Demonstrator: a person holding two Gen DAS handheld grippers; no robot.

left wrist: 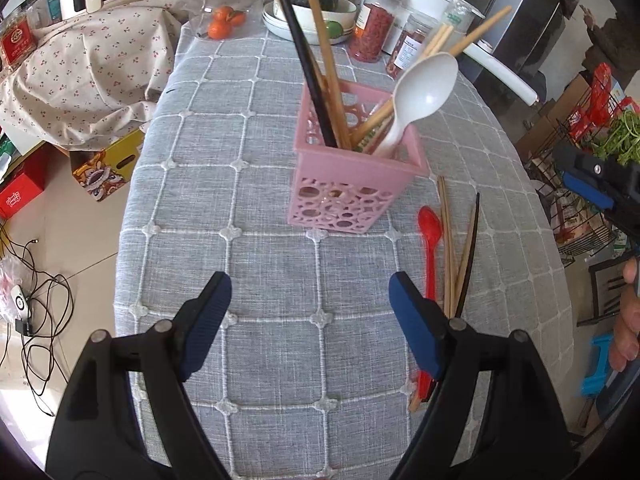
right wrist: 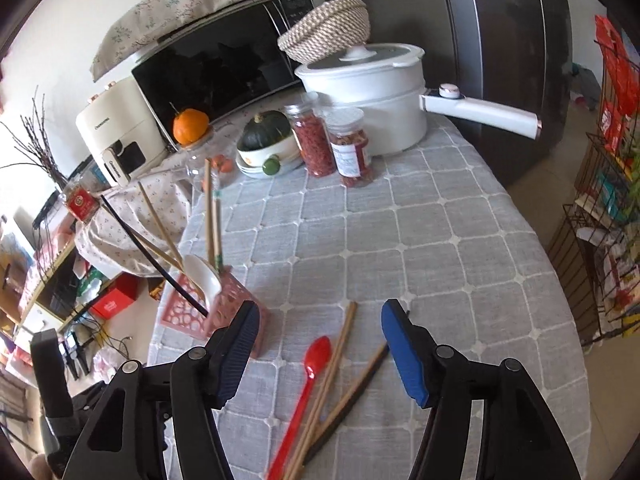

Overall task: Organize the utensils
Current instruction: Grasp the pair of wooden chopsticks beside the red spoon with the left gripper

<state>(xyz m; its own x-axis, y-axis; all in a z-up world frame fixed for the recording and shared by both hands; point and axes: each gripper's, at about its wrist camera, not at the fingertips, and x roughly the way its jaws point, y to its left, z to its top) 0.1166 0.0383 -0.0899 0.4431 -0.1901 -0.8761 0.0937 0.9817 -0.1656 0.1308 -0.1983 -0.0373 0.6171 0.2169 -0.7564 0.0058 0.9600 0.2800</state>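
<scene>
- My left gripper [left wrist: 310, 286] hangs over the grey checked tablecloth [left wrist: 248, 184], fingers released and wide apart, nothing between them.
- My right gripper [right wrist: 320, 316] is also released, jaws spread, no utensil pinched. The red spoon and the loose chopsticks lie on the cloth in the gap below it, not touched by the pads as far as I can tell.
- Pink holder [left wrist: 352, 168] stands upright on the cloth, far of the left gripper and slightly right of its centre line.
- Inside the holder: a white spoon [left wrist: 420, 92] with its bowl up and leaning right, one black chopstick [left wrist: 308, 64] leaning left, several wooden chopsticks [left wrist: 326, 56] fanned out.
- Red spoon [left wrist: 430, 240] lies flat on the cloth just right of the holder's near corner, bowl towards the far side, handle running near and passing under the left gripper's right finger.
- Loose chopsticks [left wrist: 450, 248] lie just right of the red spoon: wooden ones and one black one, crossing near their near ends.
- Far end of the table: white pot [right wrist: 372, 92] with its handle pointing right, two clear jars [right wrist: 332, 144] with red contents in front of it.
- A hand [left wrist: 628, 320] shows at the right edge of the left wrist view.
</scene>
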